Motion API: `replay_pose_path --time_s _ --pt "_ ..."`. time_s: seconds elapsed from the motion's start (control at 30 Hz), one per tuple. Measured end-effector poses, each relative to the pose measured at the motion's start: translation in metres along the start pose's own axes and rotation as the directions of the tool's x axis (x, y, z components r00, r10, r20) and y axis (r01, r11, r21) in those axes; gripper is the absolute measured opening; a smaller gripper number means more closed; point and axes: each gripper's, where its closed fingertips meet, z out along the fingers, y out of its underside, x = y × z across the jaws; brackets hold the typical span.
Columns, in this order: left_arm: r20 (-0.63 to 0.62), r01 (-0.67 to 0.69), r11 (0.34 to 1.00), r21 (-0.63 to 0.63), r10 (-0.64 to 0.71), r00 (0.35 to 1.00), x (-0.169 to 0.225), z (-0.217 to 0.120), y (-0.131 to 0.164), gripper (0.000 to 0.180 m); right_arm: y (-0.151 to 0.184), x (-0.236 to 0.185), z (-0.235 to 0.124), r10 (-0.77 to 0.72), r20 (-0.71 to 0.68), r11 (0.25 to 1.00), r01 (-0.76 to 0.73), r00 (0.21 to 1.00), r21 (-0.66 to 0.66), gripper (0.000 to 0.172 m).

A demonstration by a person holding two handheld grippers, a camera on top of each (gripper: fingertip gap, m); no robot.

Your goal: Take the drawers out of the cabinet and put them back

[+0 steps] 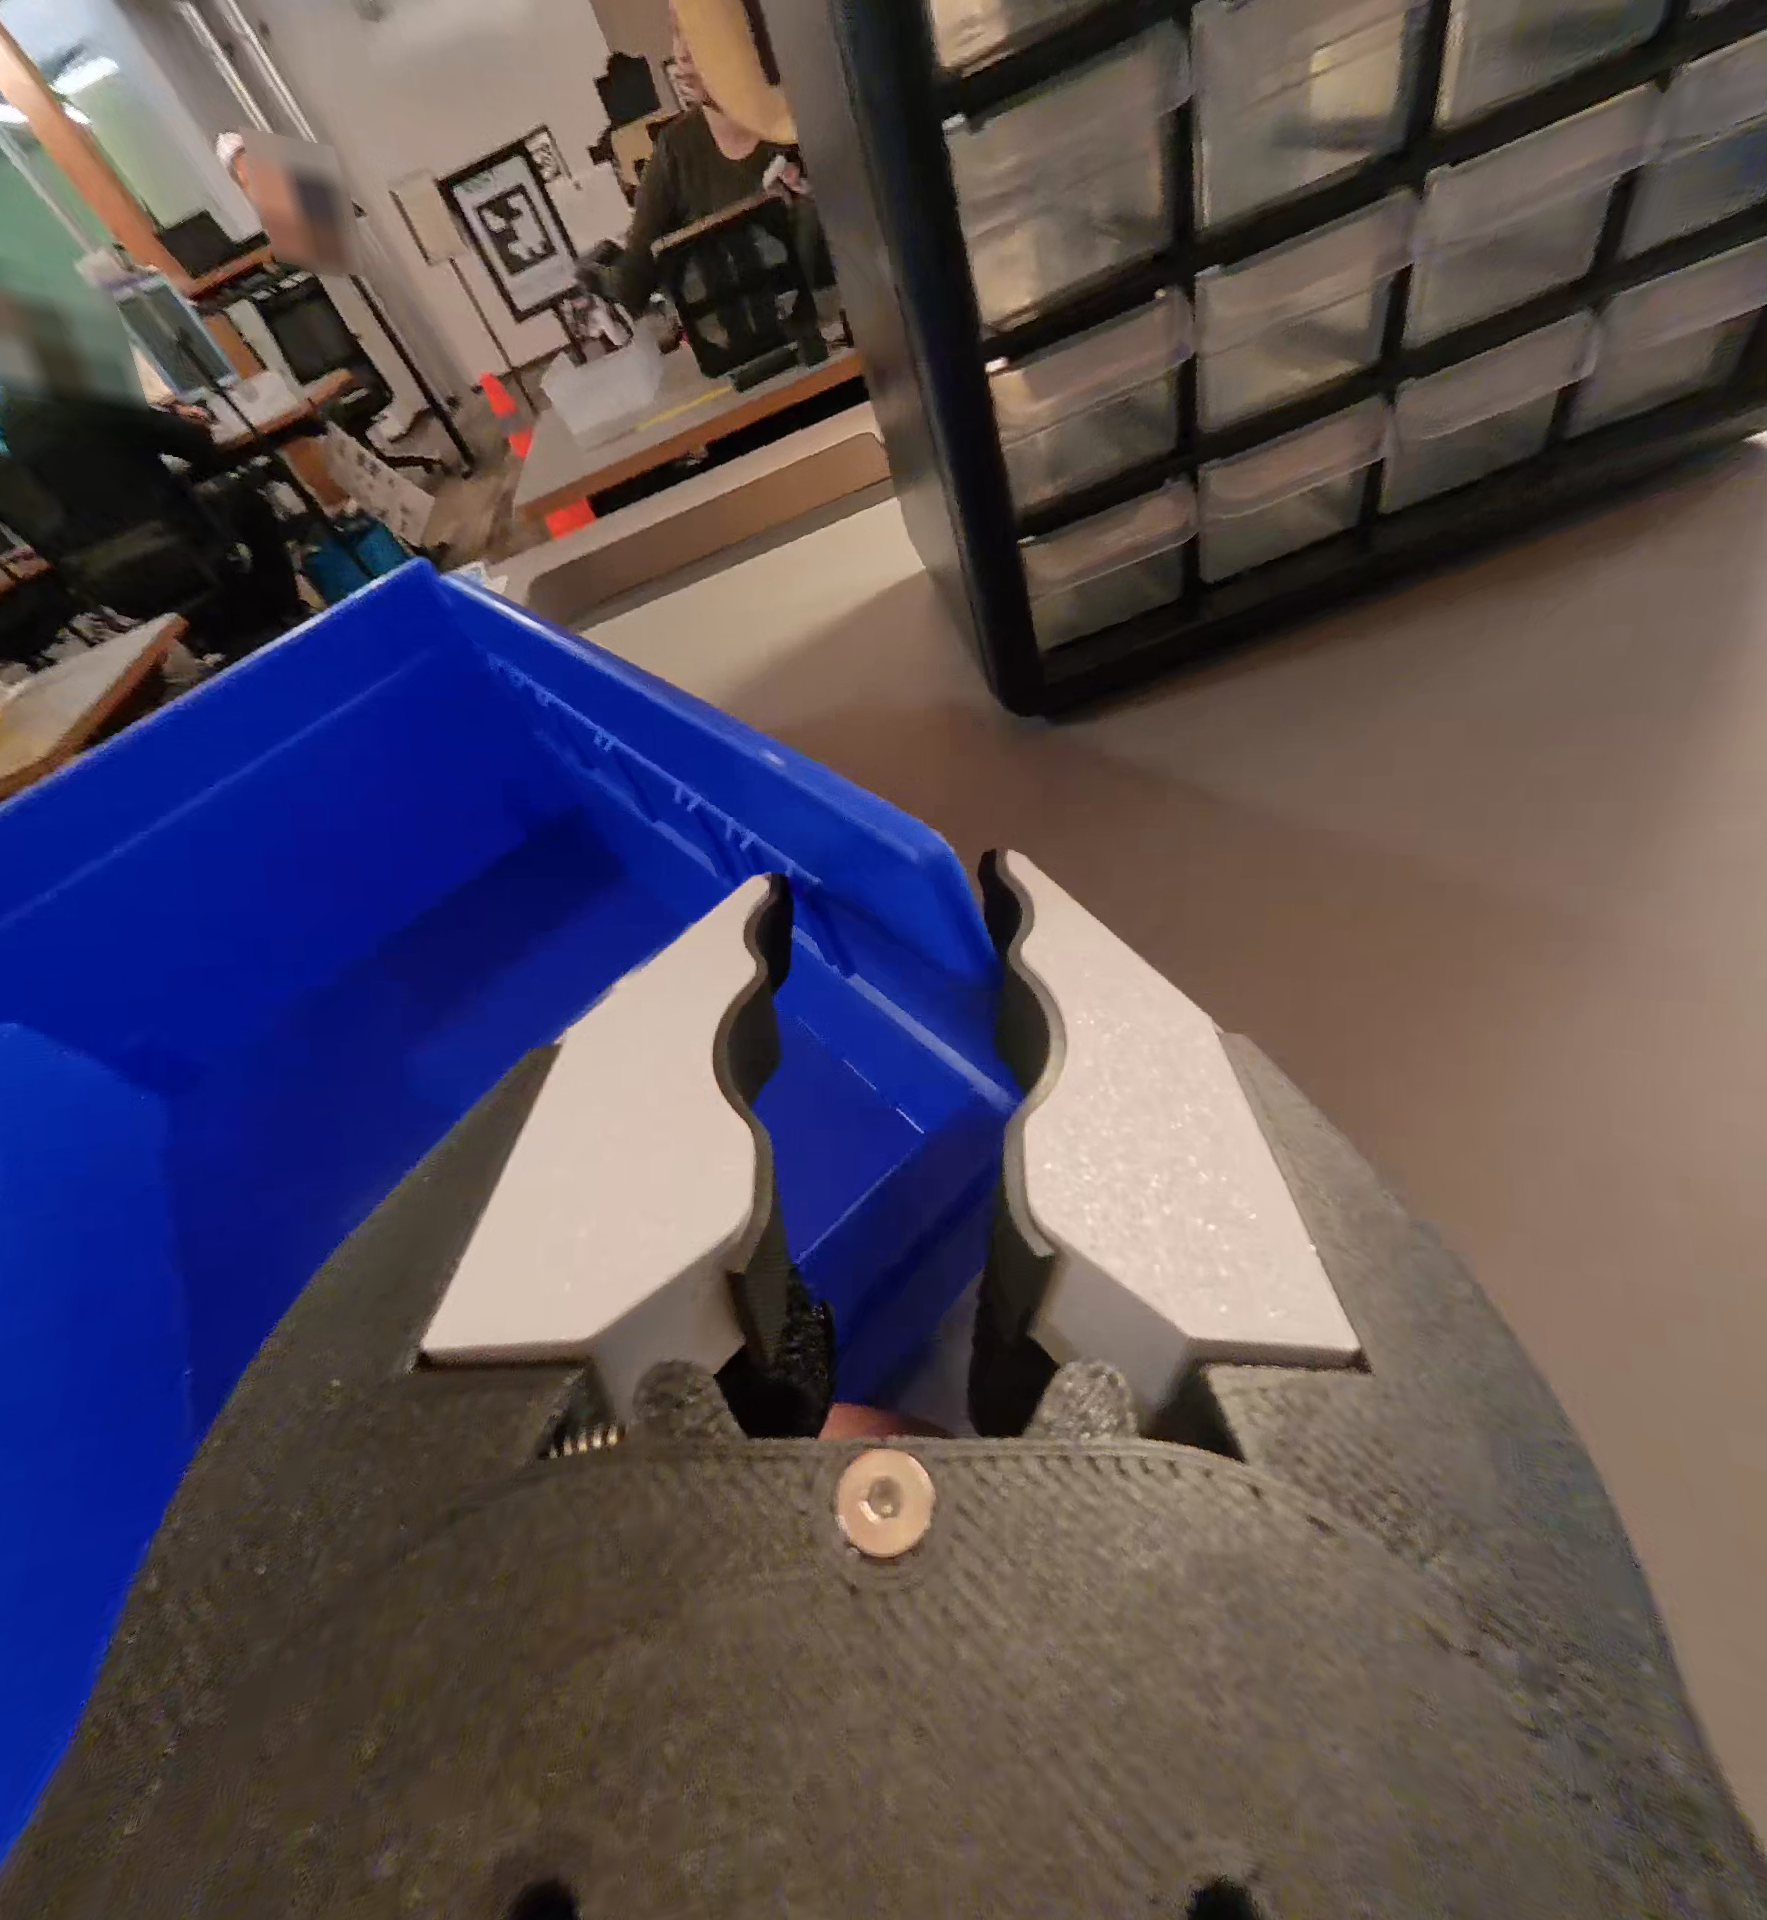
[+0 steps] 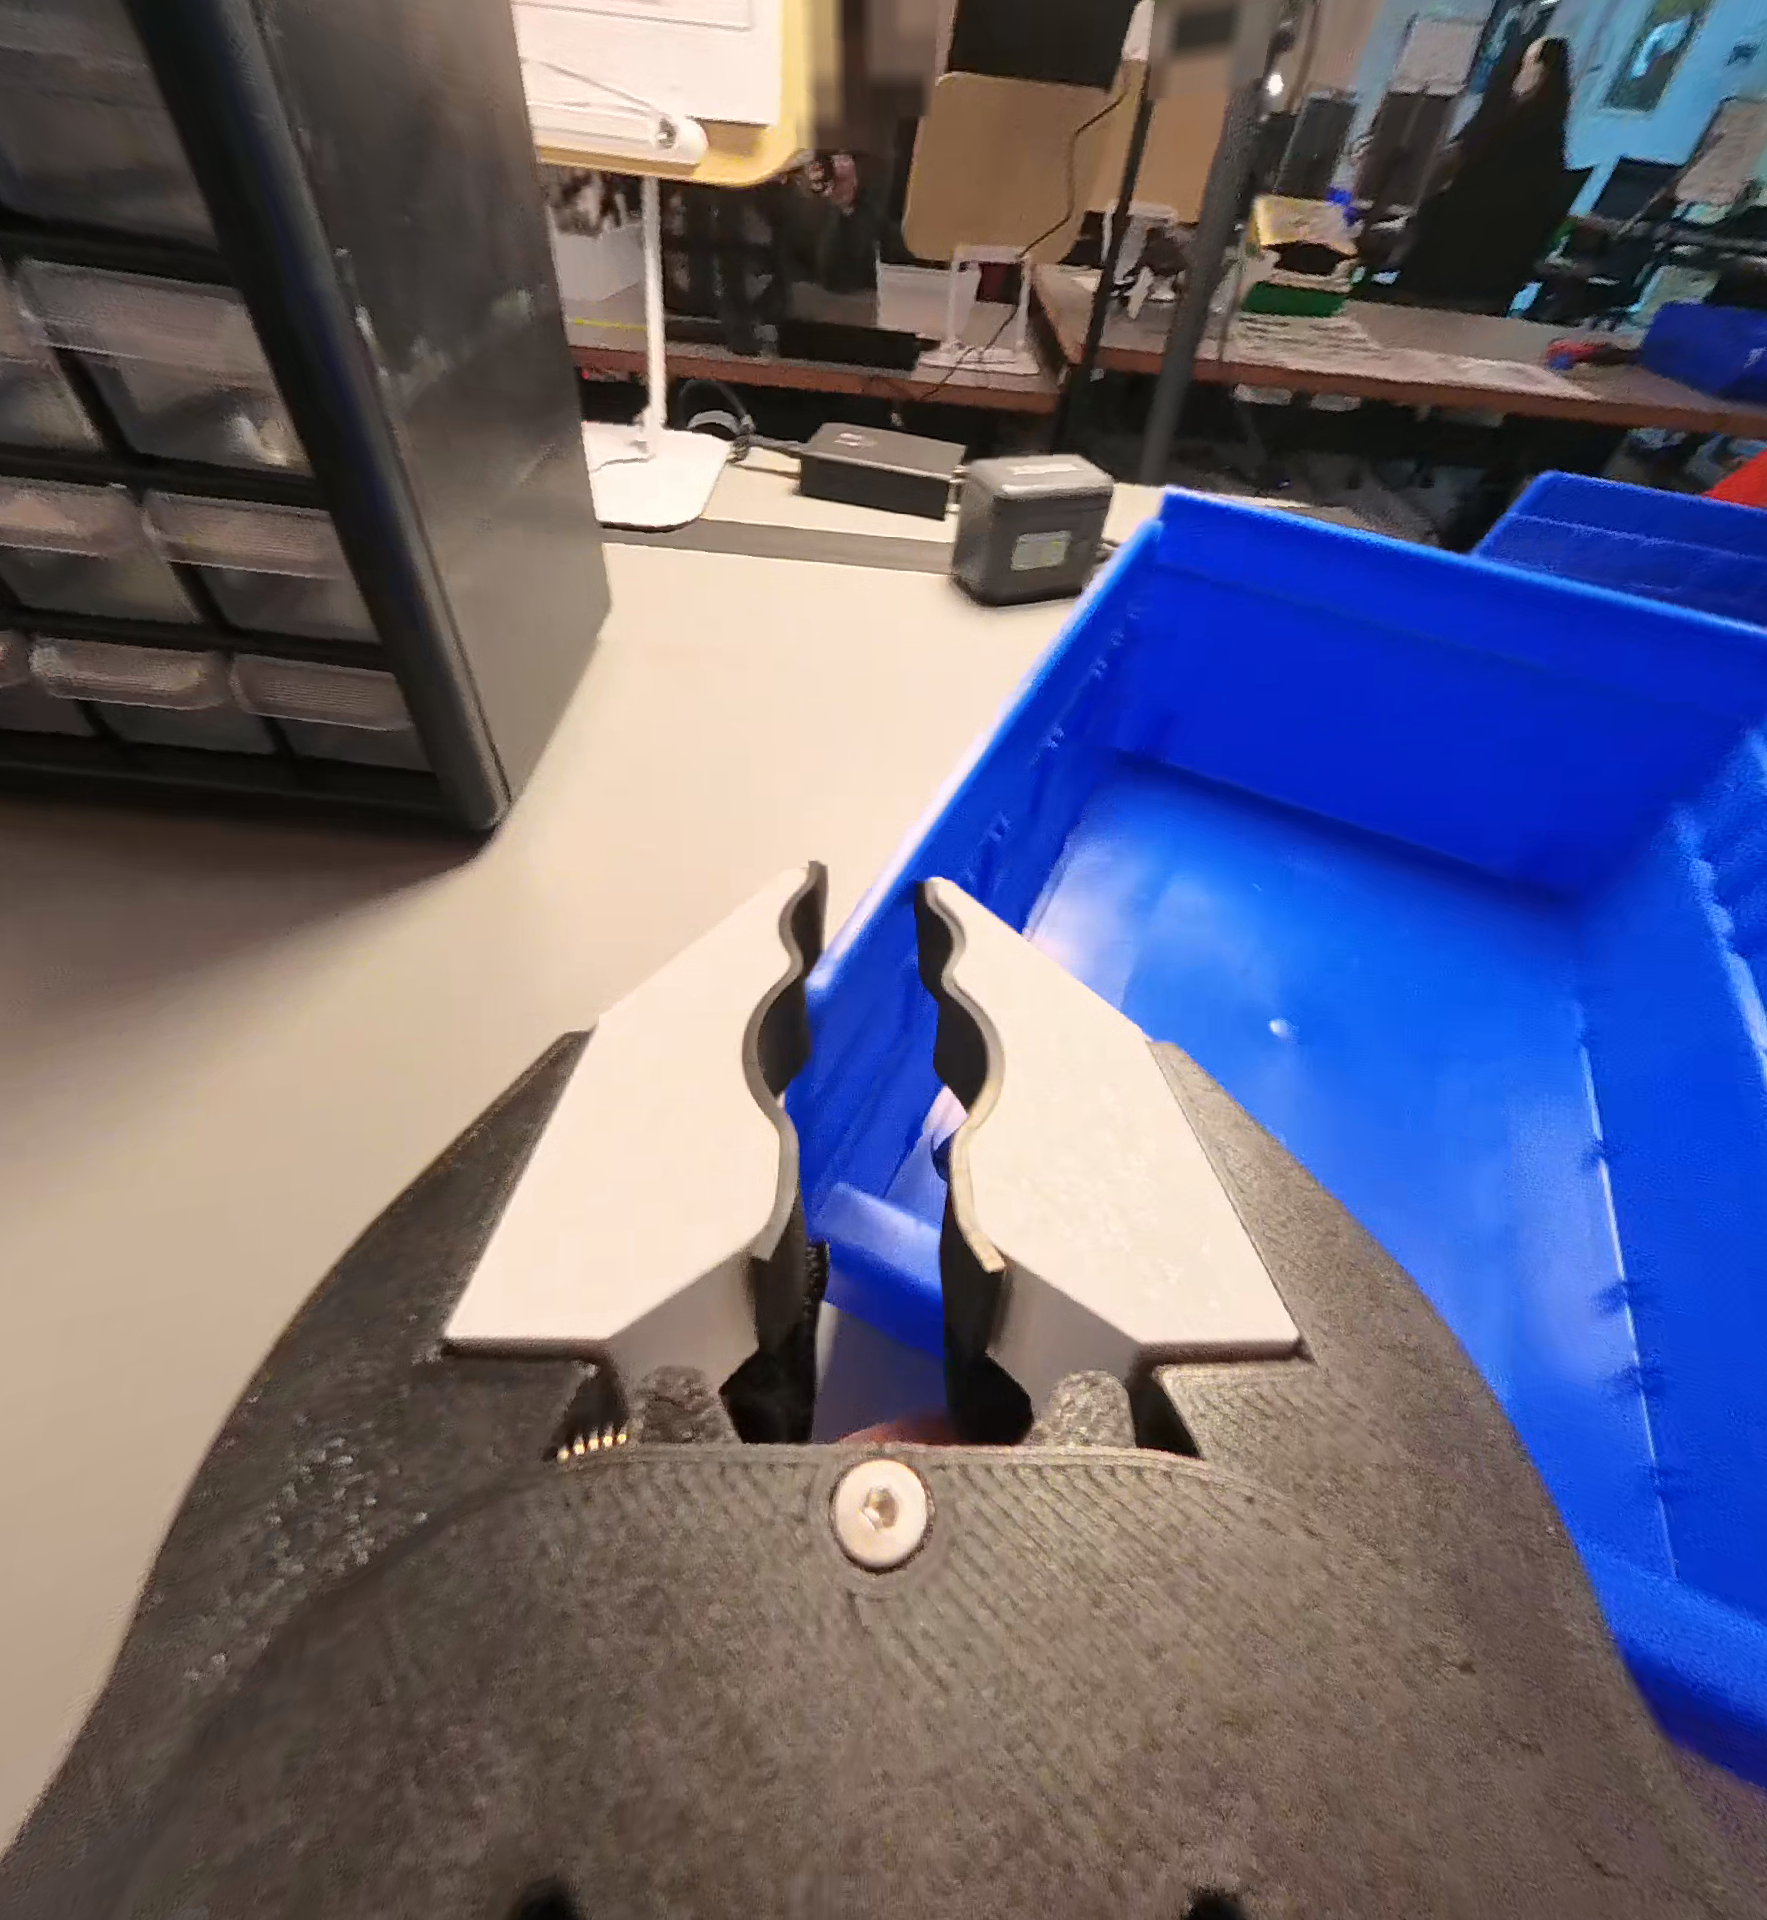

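On the desk (image 1: 1378, 935), two blue bins flank the black drawer cabinet (image 1: 1378, 312). Left gripper (image 1: 884, 883) fingers narrow, clamped on the right wall of the left blue bin (image 1: 339, 935). Right gripper (image 2: 868, 883) fingers narrow on the left wall of the right blue bin (image 2: 1378, 935). Cabinet drawers (image 1: 1294, 332) all seated.

glossy blue plastic bin (image 1: 339, 883)

Both wrist views look forward, close over the table (image 1: 1378, 935), sharing the black drawer cabinet (image 1: 1378, 312) ahead.
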Motion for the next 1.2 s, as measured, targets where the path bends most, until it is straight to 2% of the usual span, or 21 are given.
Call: replay_pose_path --time_s 0.17,0.27,0.43,0.67,0.93,1.2 --pt "0.121 -0.038 0.999 0.003 0.038 0.992 -0.027 -0.003 0.007 0.021 0.005 0.024 -0.015 -0.005 -0.057 1.0 0.006 0.998 0.021 0.012" --pt "0.237 -0.06 0.998 -0.008 0.06 0.97 -0.052 -0.01 0.013 0.01 0.009 0.036 -0.021 -0.008 -0.088 0.999 0.011 0.996 0.033 0.01" --pt "0.343 0.03 0.999 -0.027 -0.019 0.939 -0.089 -0.022 0.026 0.003 0.012 0.048 -0.028 -0.038 -0.094 0.999 0.041 0.995 0.033 0.008" --pt "0.321 0.067 0.997 -0.04 -0.051 0.946 -0.106 -0.015 0.034 0.004 0.012 0.057 -0.022 -0.063 -0.001 0.996 0.063 0.998 0.055 0.009" --pt "0.317 0.129 0.991 -0.03 -0.114 0.942 -0.126 -0.015 0.04 0.003 0.011 0.076 -0.011 -0.036 0.026 0.998 0.035 0.999 0.044 0.008" --pt "0.29 0.128 0.991 -0.025 -0.115 0.95 -0.131 -0.017 0.042 0.003 0.008 0.082 0.005 -0.077 0.087 0.997 0.075 0.993 0.03 0.009"
